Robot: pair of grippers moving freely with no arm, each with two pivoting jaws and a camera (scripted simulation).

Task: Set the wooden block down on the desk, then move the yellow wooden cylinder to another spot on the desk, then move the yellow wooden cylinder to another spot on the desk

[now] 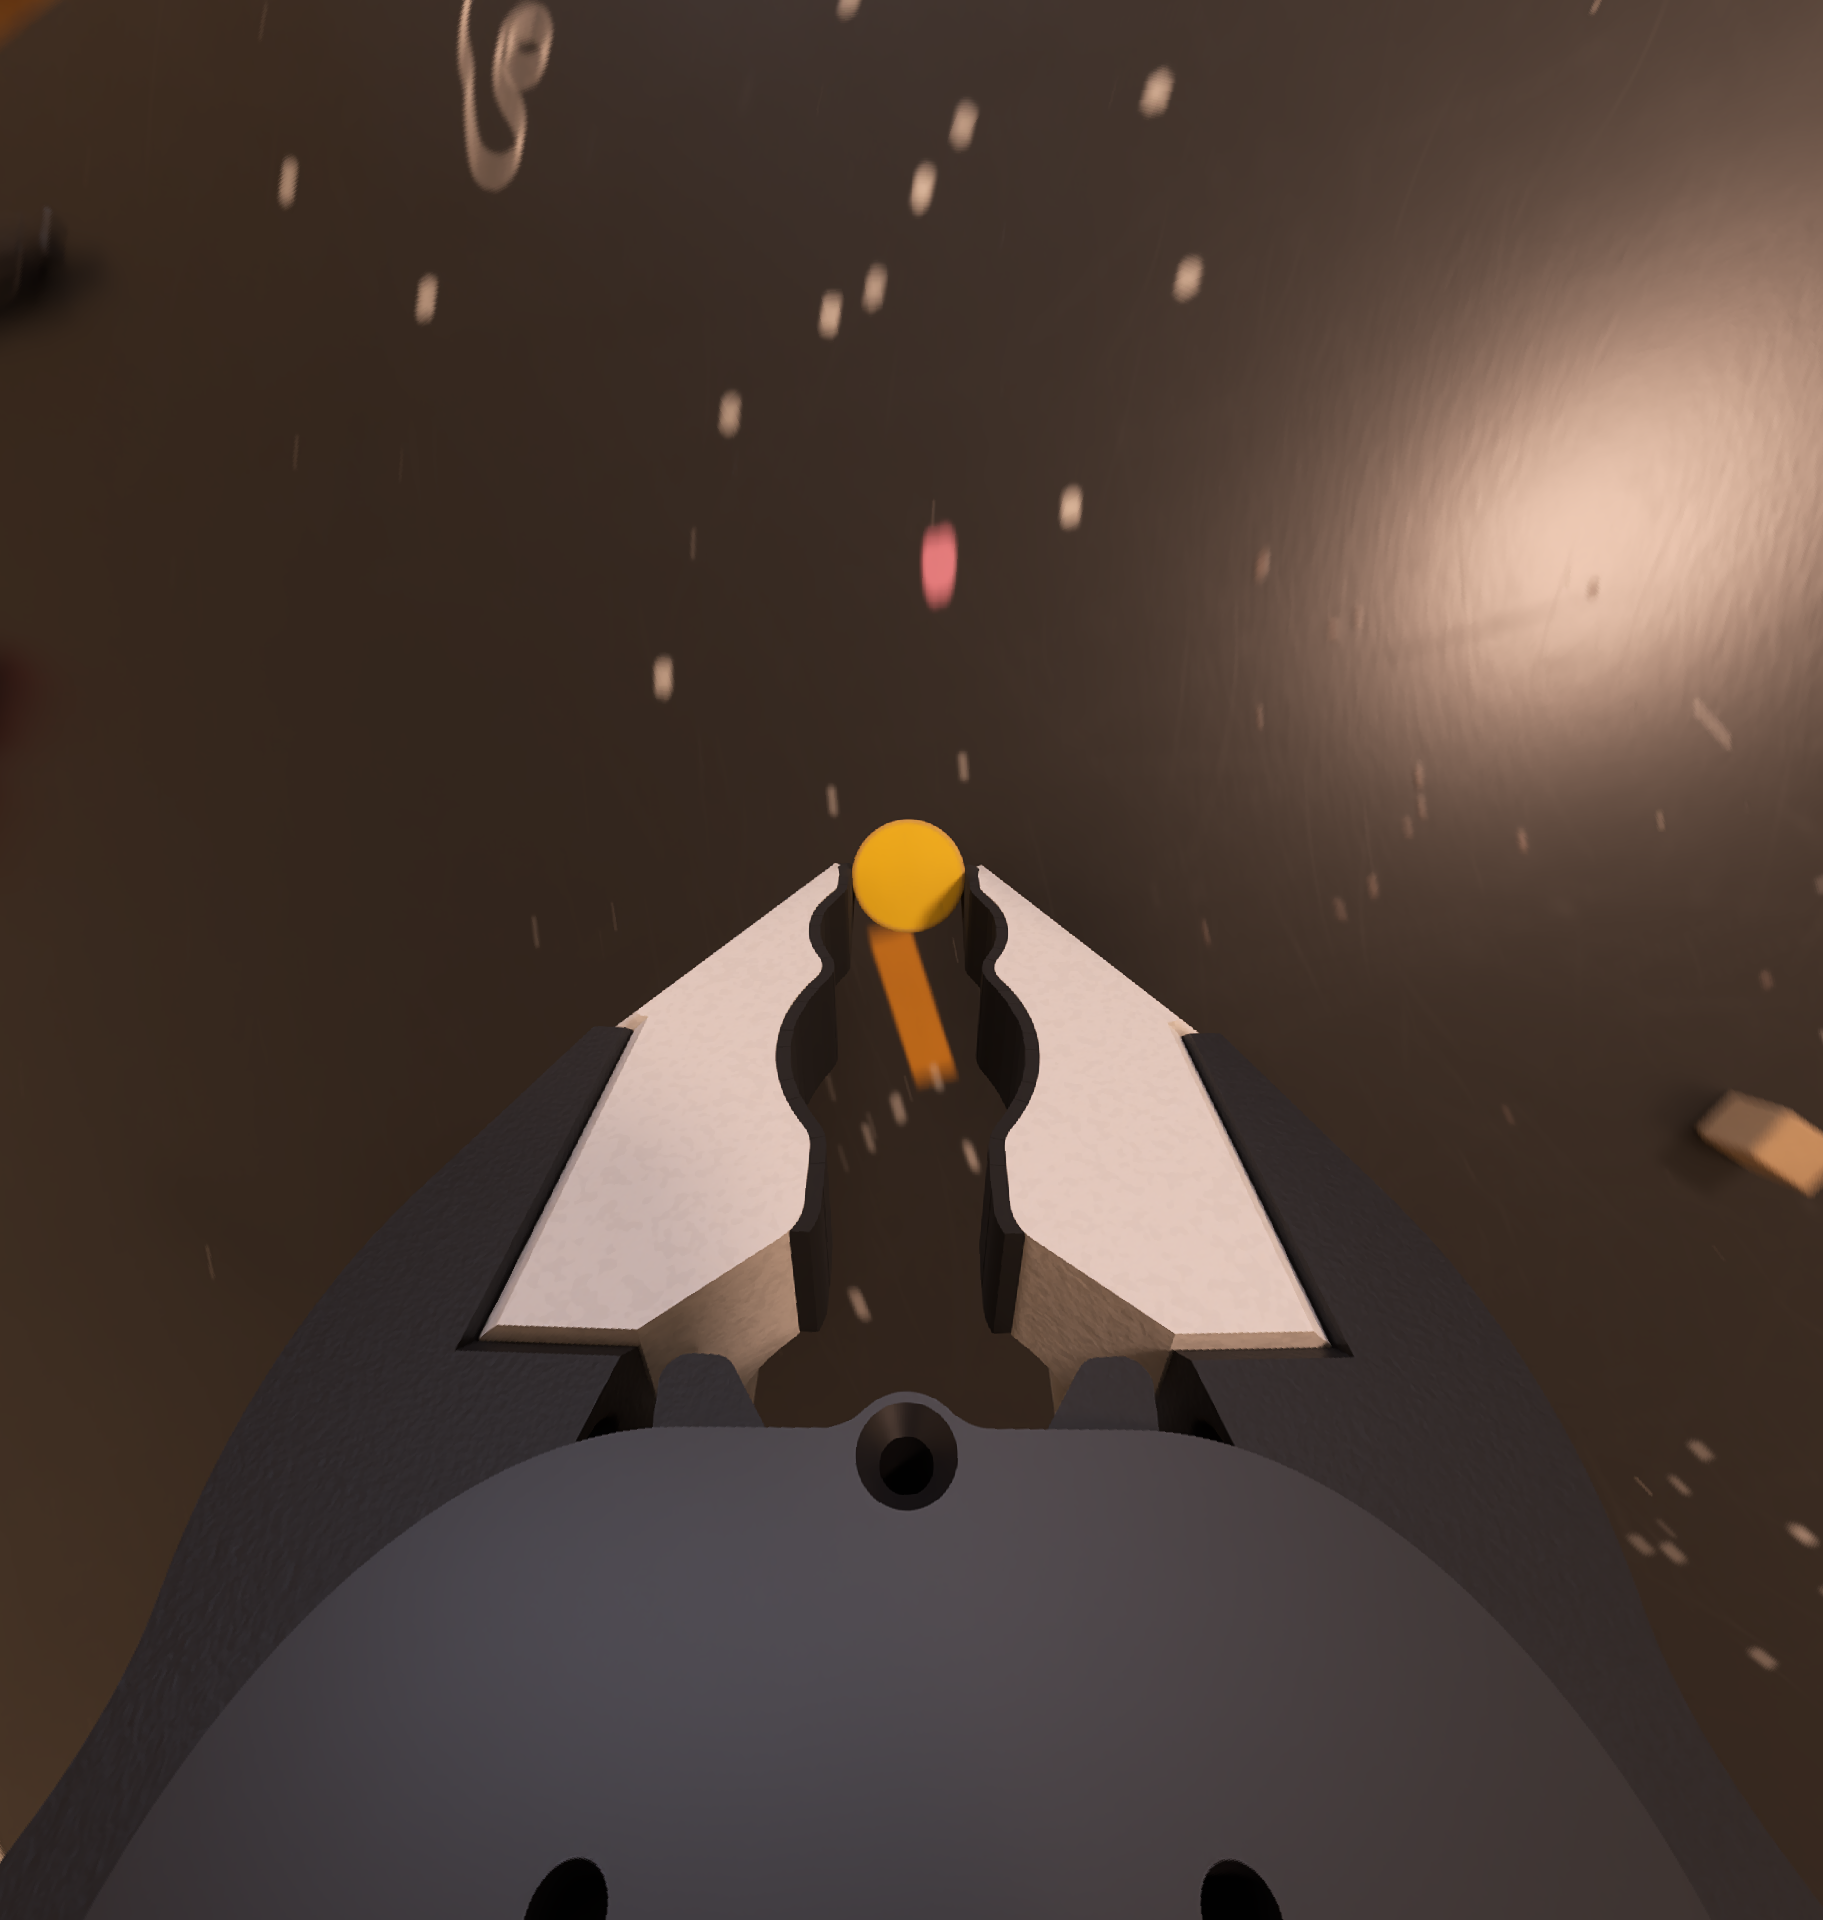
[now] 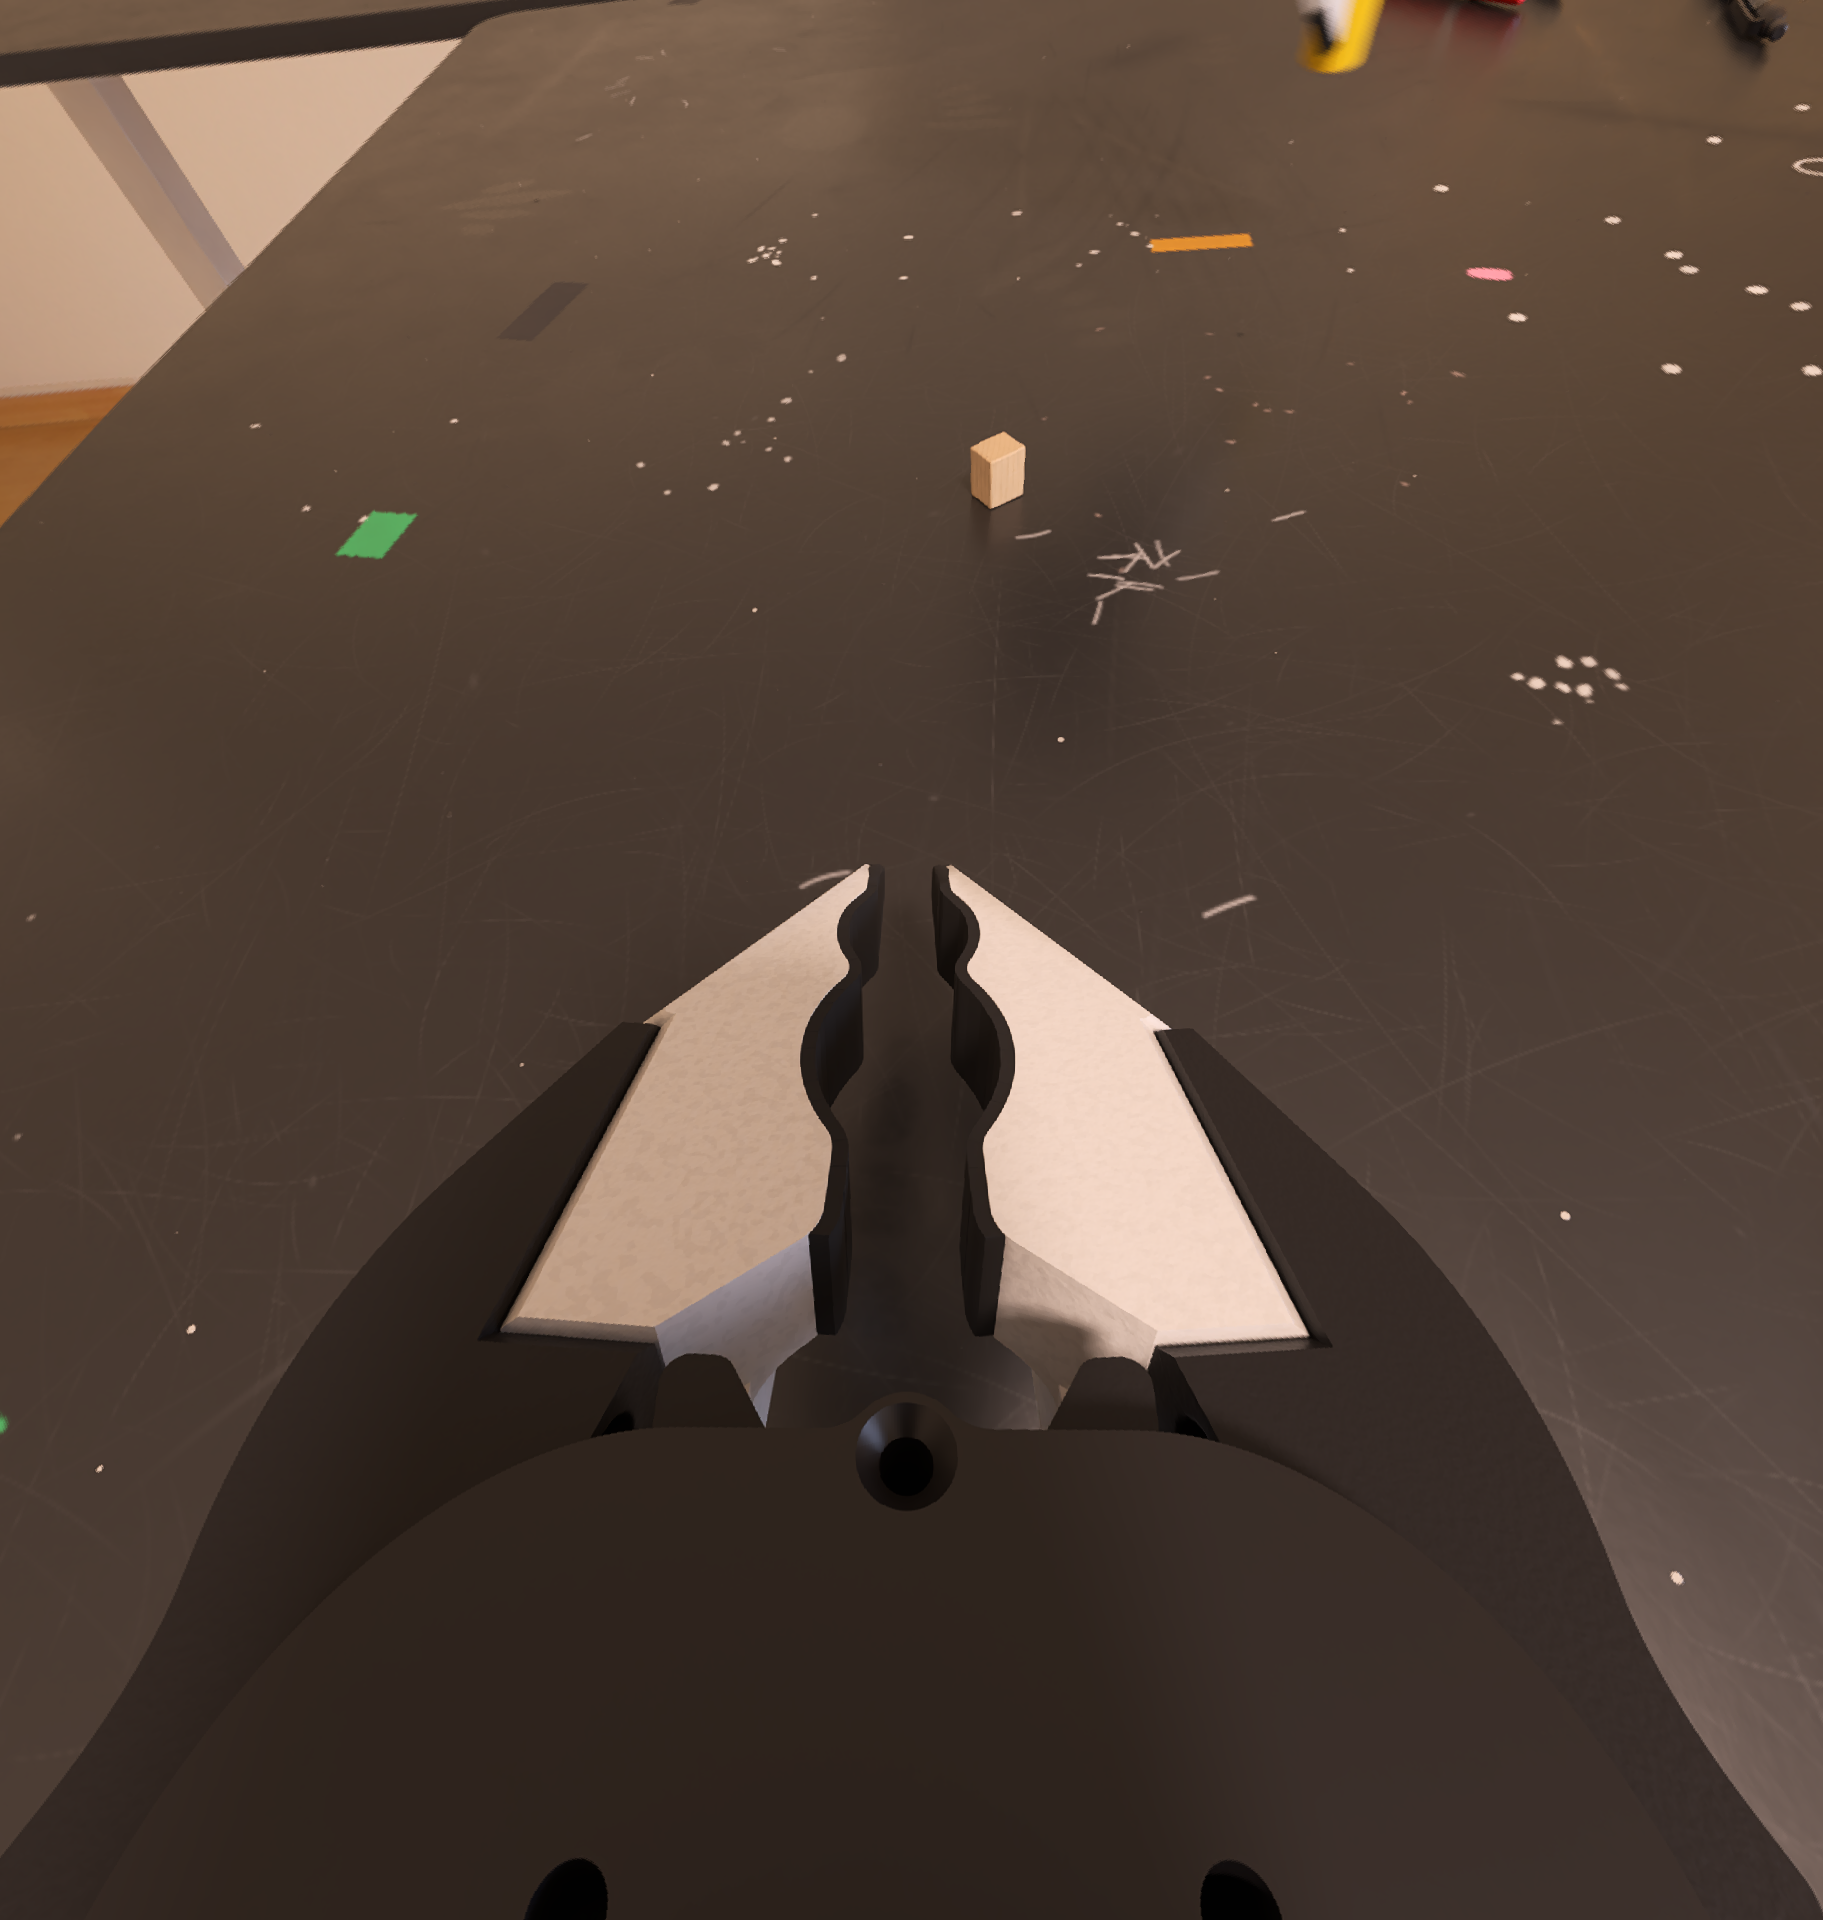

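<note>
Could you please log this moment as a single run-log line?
left hand-held gripper: shut on yellow cylinder, above desk | right hand-held gripper: empty, nearly closed | wooden block: resting on desk

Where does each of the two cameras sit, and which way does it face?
Left wrist view: on the left gripper, facing steeply down at the desk; its fingers clamp the yellow wooden cylinder.
Right wrist view: on the right gripper, facing forward and down along the desk; its fingers are nearly closed and empty.
Shared: wooden block, orange strip, pink spot.
</note>
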